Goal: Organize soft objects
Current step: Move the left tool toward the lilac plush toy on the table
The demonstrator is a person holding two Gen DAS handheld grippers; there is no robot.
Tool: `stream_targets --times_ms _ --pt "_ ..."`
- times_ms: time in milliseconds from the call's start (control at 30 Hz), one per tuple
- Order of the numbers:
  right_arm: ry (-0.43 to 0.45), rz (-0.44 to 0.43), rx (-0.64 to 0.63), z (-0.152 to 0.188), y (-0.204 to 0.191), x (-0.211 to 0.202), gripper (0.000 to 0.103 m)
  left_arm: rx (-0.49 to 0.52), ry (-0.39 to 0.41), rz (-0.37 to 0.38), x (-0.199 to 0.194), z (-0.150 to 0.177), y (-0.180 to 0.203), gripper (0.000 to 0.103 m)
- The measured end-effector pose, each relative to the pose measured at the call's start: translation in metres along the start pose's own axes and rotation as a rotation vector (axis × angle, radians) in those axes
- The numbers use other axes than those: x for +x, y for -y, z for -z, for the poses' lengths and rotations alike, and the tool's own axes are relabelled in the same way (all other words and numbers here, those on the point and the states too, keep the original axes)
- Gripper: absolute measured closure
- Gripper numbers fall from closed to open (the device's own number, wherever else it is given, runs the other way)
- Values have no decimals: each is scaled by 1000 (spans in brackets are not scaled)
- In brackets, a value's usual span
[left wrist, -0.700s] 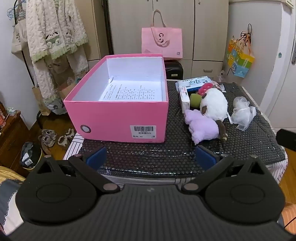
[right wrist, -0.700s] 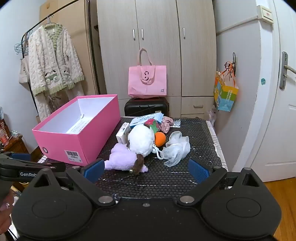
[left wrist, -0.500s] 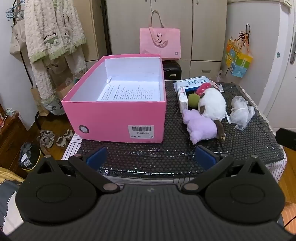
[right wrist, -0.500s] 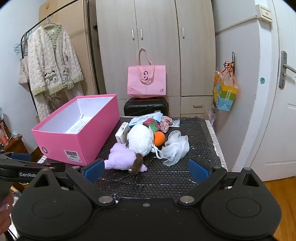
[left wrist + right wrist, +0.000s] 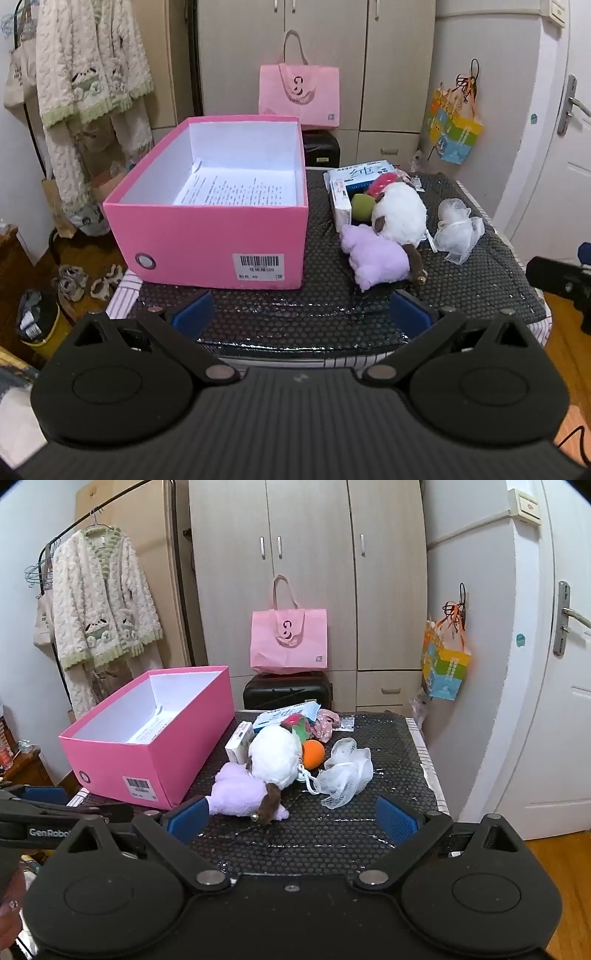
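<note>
Blue pads on my left gripper (image 5: pixel 301 317) stand spread as wide as they go, nothing between them, hanging over the near edge of the table (image 5: pixel 295 317). My right gripper (image 5: pixel 291 818) is released just as wide and also touches nothing.

I see a black honeycomb mat (image 5: pixel 388 746) covering the table, which stands before pale wardrobe doors (image 5: pixel 310 572). A pink tote bag (image 5: pixel 288 642) sits on a black suitcase (image 5: pixel 286 694) behind it, and a cream knitted robe (image 5: pixel 99 602) hangs at left.

The pink box (image 5: pixel 221 236) stands open on the mat's left half, ahead of my left fingers, with a printed sheet (image 5: pixel 236 190) on its floor. The purple plush (image 5: pixel 240 790) lies just beyond my right gripper's left finger, touching the white plush (image 5: pixel 275 757). The orange ball (image 5: pixel 314 753) and white mesh sponge (image 5: pixel 347 771) lie to their right, apart from both grippers.
</note>
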State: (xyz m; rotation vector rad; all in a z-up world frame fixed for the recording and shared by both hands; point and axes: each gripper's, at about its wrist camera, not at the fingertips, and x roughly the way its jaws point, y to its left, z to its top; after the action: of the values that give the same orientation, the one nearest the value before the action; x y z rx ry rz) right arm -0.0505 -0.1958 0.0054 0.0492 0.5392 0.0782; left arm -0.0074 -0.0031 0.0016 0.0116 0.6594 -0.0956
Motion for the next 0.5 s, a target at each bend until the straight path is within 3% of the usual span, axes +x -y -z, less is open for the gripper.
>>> stream_targets --times_ms 333,500 --pt "10 12 -8 1 1 -3 4 -32 49 -2 -9 4 -14 1" --pt "30 3 -12 6 4 -4 4 -8 91 -38 -10 11 -15 0"
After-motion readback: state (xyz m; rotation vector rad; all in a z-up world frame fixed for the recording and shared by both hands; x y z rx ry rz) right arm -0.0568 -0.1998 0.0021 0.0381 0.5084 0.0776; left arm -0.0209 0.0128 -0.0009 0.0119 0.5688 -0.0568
